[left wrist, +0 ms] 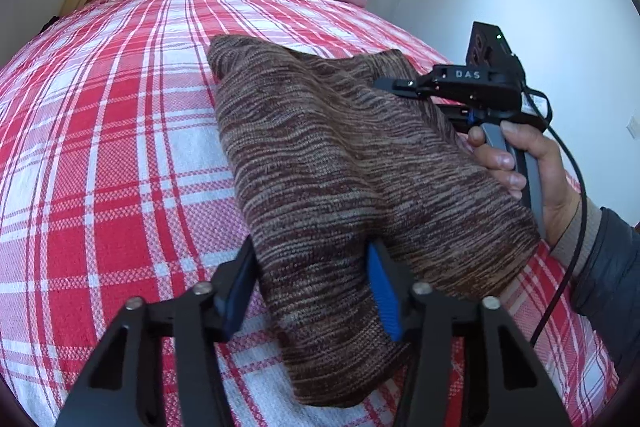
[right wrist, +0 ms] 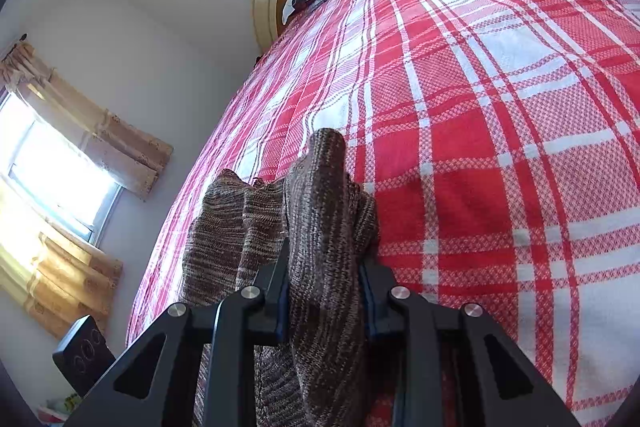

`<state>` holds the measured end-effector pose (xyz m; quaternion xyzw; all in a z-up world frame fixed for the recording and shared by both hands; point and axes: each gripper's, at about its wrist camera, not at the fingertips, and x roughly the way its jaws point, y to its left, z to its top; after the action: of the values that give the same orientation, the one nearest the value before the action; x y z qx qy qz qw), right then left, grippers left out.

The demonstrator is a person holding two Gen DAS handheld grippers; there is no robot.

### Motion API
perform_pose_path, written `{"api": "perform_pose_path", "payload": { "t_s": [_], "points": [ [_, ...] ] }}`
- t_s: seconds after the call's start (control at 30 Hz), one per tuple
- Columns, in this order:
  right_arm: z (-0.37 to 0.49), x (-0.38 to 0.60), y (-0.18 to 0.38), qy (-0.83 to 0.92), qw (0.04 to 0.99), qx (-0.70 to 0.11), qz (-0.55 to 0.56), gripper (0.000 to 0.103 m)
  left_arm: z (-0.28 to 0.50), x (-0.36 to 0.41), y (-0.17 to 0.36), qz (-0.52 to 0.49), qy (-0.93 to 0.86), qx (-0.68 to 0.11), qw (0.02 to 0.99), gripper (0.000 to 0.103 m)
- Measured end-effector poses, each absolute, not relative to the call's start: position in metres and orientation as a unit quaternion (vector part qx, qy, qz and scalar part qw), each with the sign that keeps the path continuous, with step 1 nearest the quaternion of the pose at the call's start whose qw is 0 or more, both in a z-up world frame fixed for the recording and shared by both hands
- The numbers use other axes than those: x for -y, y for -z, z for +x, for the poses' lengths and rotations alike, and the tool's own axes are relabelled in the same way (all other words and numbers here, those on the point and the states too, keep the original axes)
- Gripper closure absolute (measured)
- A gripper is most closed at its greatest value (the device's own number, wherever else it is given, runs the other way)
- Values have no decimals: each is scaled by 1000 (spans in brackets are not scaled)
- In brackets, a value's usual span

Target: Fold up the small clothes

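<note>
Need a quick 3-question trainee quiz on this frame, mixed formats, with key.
1. True or false: the brown striped knit garment lies on a red-and-white plaid bedspread.
2. Multiple choice: what does the right gripper have between its jaws? A) a pink pillow B) a bunched fold of the knit garment C) nothing
3. Fill in: in the left wrist view, the left gripper has the garment's near ____ between its blue pads.

Key: 1 true; 2 B; 3 edge.
</note>
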<state>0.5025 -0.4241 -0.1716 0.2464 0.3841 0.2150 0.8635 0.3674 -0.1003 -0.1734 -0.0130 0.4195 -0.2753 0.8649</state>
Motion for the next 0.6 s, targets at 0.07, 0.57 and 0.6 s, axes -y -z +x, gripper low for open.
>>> {"api": "perform_pose_path", "payload": {
  "t_s": [0.07,0.57,0.6],
  "points": [
    [501,423,170,-212,867,-382,240,76,366,101,173,-10,275,-418,866,55],
    [458,380,118,-174,901,-346,196,80,350,76,151,-65,300,-397,865,82],
    [456,374,116,-172,901,-348,195,80,346,72,147,-68,302,-391,867,82]
  ]
}}
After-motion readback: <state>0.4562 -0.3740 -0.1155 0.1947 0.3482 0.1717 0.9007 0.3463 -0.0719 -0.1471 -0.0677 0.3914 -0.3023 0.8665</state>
